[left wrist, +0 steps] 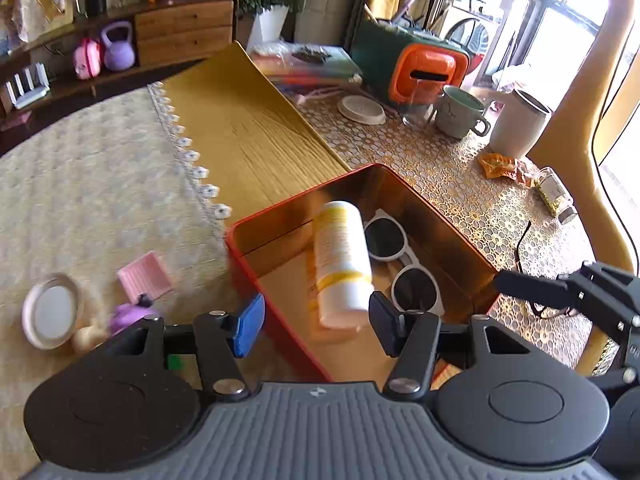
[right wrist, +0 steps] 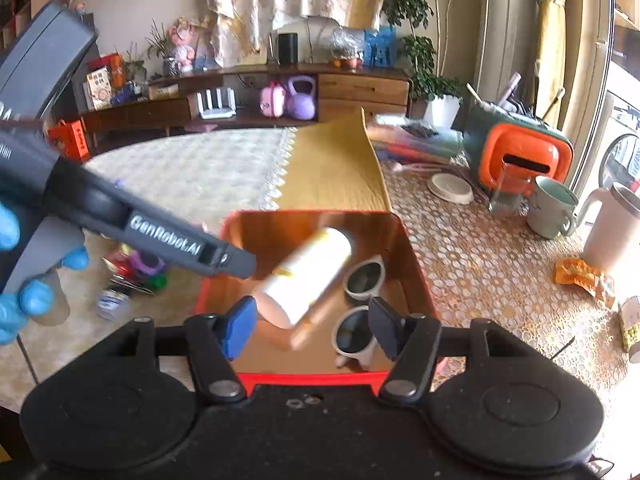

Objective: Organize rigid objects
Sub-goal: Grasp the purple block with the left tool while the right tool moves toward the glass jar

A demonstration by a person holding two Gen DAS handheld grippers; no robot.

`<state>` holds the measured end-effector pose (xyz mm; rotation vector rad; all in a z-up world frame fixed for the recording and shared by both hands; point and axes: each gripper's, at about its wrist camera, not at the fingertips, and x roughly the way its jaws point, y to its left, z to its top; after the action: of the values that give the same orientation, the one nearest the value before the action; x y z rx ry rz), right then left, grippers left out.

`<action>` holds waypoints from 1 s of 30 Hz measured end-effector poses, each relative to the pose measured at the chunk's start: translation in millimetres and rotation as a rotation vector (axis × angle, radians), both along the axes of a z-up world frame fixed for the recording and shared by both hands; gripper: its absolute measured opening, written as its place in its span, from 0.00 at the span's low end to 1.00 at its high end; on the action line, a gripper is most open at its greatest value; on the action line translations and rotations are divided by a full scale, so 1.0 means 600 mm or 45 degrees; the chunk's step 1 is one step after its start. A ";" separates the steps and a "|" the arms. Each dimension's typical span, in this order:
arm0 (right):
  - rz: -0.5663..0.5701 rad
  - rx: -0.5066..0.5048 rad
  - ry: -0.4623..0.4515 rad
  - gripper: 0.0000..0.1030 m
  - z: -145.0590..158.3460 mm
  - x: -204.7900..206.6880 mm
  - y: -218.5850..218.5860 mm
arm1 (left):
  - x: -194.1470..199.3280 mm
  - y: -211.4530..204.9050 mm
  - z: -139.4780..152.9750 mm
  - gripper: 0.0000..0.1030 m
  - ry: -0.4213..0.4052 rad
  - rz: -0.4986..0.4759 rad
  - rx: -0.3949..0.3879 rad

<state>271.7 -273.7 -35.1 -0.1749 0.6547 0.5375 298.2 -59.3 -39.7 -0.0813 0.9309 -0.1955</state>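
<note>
A red tin box (left wrist: 237, 240) with shiny copper walls stands on the table. Inside it a white bottle (left wrist: 342, 264) with a yellow label lies blurred, beside white sunglasses (left wrist: 386, 238) with dark lenses. My left gripper (left wrist: 316, 326) hovers open over the box's near end; the bottle's base shows between the pads, which do not touch it. In the right wrist view my right gripper (right wrist: 312, 326) is open above the box (right wrist: 312, 378), with the bottle (right wrist: 308, 276) and sunglasses (right wrist: 362, 278) below it. A blue-gloved hand (right wrist: 32, 300) holds the other tool at left.
On the cream cloth left of the box lie a round lid (left wrist: 52, 312), a pink card (left wrist: 144, 276) and a purple item (left wrist: 128, 316). Behind the box, on the lace cloth, stand a mug (left wrist: 460, 112), a white jug (left wrist: 520, 124), a glass, an orange-and-green container (left wrist: 424, 72), a wrapper and a jar (left wrist: 556, 196).
</note>
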 end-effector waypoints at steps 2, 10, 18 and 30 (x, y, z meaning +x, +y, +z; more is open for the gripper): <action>0.015 0.019 -0.009 0.63 0.009 -0.013 0.008 | -0.020 0.014 0.008 0.61 -0.021 0.007 0.000; 0.071 0.059 -0.020 0.74 0.027 -0.061 0.052 | -0.093 0.080 0.027 0.63 -0.084 0.052 0.013; 0.118 0.124 -0.030 0.90 0.034 -0.095 0.091 | -0.149 0.156 0.040 0.77 -0.163 0.173 0.047; 0.159 0.172 -0.052 1.00 0.024 -0.108 0.137 | -0.200 0.272 0.032 0.82 -0.289 0.394 0.117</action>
<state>206.7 -191.6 -20.8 -0.0997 0.5681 0.6944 178.3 103.7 -20.3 -0.1143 0.6890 0.1230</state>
